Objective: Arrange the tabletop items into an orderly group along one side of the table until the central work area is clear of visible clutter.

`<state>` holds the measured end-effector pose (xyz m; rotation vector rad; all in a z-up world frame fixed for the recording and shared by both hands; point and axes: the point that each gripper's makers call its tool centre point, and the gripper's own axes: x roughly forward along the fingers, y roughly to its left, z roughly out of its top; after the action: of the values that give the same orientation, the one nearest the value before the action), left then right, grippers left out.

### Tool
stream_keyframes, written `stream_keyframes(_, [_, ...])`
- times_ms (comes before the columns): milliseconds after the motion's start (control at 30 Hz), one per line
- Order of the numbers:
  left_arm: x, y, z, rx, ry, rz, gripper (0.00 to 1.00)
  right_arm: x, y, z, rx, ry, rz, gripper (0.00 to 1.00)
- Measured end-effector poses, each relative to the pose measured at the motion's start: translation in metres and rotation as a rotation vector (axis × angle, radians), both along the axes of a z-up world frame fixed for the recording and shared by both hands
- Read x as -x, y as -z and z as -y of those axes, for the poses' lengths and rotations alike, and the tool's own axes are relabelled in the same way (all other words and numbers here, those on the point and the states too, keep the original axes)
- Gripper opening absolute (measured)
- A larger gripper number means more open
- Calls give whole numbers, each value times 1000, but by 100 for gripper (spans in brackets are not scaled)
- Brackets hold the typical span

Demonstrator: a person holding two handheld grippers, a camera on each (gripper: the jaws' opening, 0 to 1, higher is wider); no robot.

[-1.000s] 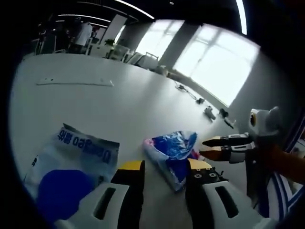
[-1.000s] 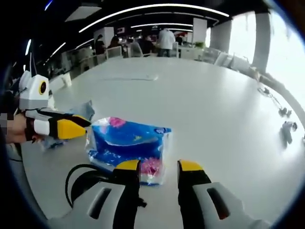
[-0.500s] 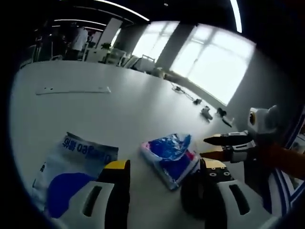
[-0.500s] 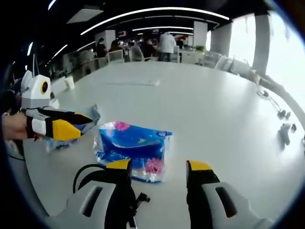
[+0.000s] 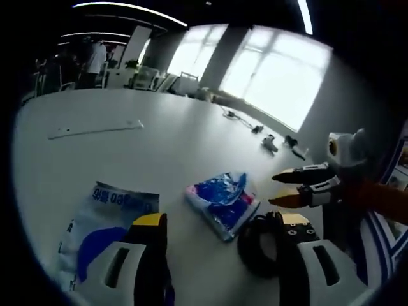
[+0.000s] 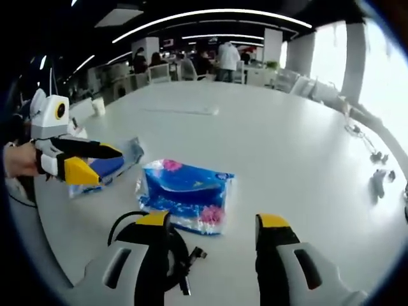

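A blue plastic packet [image 5: 223,201] [image 6: 185,194] lies on the white table [image 5: 159,153] just beyond both pairs of jaws. To its left in the left gripper view lies a white bag with a blue print [image 5: 105,220] [image 6: 111,167]. A black cable coil [image 5: 258,245] [image 6: 178,252] rests close to the packet. My left gripper [image 5: 221,220] is open, its jaws wide apart and holding nothing; it enters the right gripper view [image 6: 105,164] above the white bag. My right gripper [image 6: 213,221] is open and holds nothing; it comes into the left gripper view from the right [image 5: 274,189].
A long white strip [image 5: 95,129] [image 6: 182,111] lies farther out on the table. Small dark plugs and cables [image 5: 271,141] [image 6: 377,182] sit near the window edge. People and chairs [image 6: 220,60] are in the room behind.
Both grippers' jaws have spread wider. Both cameras have drawn back from the packet, bringing the black cable coil into the left gripper view. The packet and bag lie as before.
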<state>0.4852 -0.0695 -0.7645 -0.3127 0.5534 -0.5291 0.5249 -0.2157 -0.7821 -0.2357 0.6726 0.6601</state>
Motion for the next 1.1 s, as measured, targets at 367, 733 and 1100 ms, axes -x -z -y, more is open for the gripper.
stream_keyframes(367, [12, -4, -13, -2, -32, -6, 71, 8, -12, -6, 4, -28, 14, 54])
stream_keyframes(733, [19, -11, -28, 3, -81, 5, 75, 12, -24, -9, 0, -36, 43, 54])
stream_keyframes(1100, [32, -16, -43, 19, -133, 7, 74, 15, -30, -19, 9, -72, 54, 54])
